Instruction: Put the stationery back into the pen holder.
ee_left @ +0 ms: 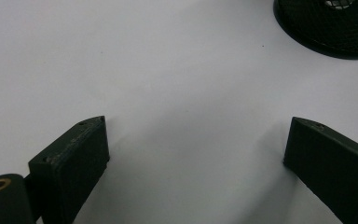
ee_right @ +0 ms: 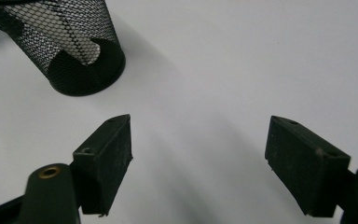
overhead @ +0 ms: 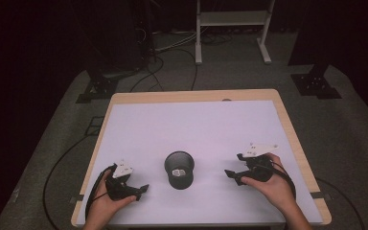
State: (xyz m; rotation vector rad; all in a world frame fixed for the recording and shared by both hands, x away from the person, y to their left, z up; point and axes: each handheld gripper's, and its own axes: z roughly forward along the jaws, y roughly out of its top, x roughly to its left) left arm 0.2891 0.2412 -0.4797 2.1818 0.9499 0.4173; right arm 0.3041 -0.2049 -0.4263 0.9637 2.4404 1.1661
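- Black mesh cup (overhead: 178,169) stands upright on a white table (overhead: 196,124), between 2 grippers.
- Left gripper (overhead: 141,190): jaws apart, empty.
- Right gripper (overhead: 231,175): jaws apart, empty.

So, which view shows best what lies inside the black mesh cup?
The high view: it looks down into the mesh cup and shows a small pale thing at its bottom. The right gripper view shows the cup's side wall from outside; the left gripper view catches just an edge of it.
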